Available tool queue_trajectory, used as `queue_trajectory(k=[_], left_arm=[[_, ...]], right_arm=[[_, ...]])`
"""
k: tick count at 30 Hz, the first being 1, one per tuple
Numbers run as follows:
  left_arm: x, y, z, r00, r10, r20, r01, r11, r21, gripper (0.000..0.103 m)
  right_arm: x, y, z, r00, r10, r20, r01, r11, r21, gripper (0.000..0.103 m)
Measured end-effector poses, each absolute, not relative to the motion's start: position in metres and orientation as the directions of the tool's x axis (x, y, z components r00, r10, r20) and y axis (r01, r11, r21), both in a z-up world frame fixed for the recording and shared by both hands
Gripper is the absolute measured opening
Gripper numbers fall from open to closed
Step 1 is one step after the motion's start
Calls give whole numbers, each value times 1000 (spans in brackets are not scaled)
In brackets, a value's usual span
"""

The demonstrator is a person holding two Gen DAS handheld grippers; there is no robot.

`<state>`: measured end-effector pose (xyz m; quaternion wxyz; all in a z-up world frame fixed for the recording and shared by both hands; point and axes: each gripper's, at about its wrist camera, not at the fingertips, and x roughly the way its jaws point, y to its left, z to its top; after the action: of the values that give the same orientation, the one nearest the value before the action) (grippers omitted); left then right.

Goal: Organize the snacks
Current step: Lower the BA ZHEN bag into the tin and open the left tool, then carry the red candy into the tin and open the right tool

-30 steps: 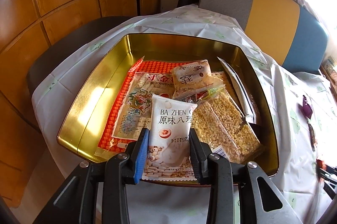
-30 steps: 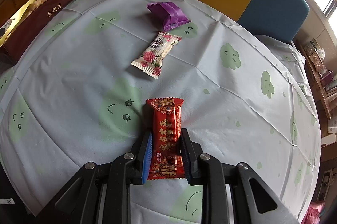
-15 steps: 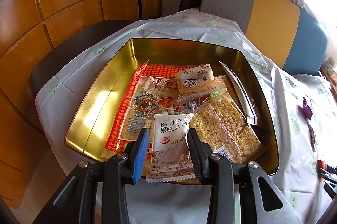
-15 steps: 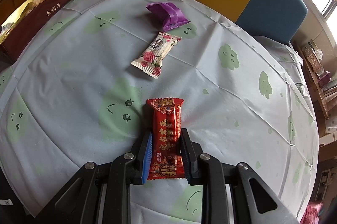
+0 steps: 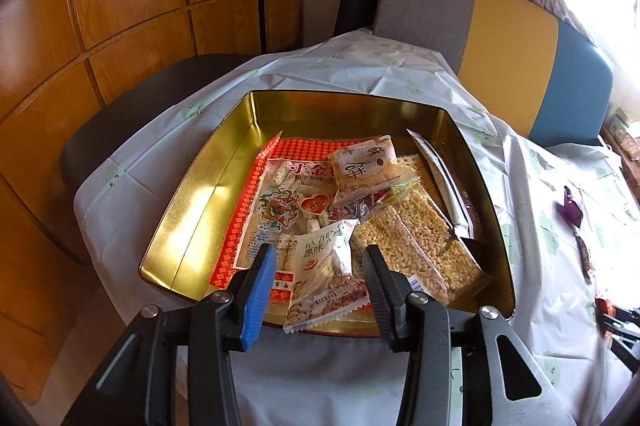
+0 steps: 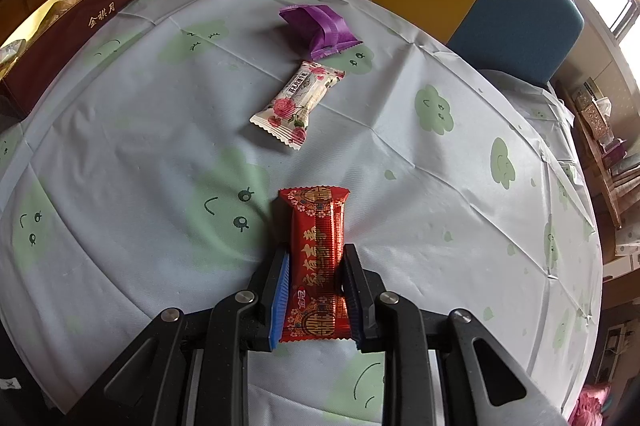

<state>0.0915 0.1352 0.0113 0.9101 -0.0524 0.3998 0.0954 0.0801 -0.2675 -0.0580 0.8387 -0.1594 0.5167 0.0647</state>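
My left gripper (image 5: 320,274) jaws have just been opening; the white pkt (image 5: 326,278), pinched a sec ago, now lies loose between them, tilted over the gold tin (image 5: 192,209) near edge. Right gripper (image 6: 316,290) unchanged, clamped on red snack bar (image 6: 318,246) w/ gold print, above the tablecloth (image 6: 440,193).

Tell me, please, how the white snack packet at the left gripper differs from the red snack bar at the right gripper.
The white snack packet is wide, lies between the left gripper's jaws, which have just been opening, and overhangs the gold tin's near rim. The red snack bar is slim, clamped in the shut right gripper, over the tablecloth, outside the tin. Both are sealed wrappers with crimped ends.
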Motion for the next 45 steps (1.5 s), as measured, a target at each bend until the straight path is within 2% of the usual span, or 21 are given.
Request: queue_trajectory(k=[26, 36, 45], left_arm=[[69, 156, 9, 665, 125, -736, -237, 970, -49, 46], [64, 160, 7, 666, 119, -736, -235, 970, -56, 46], [64, 163, 6, 664, 114, -739, -242, 968, -68, 46]], right_arm=[[85, -276, -60, 444, -33, -895, -235, 960, -152, 25], [107, -283, -56, 367, -53, -928, -127, 986, -107, 24], [112, -253, -17, 464, 55, -884, -136, 991, -10, 24]])
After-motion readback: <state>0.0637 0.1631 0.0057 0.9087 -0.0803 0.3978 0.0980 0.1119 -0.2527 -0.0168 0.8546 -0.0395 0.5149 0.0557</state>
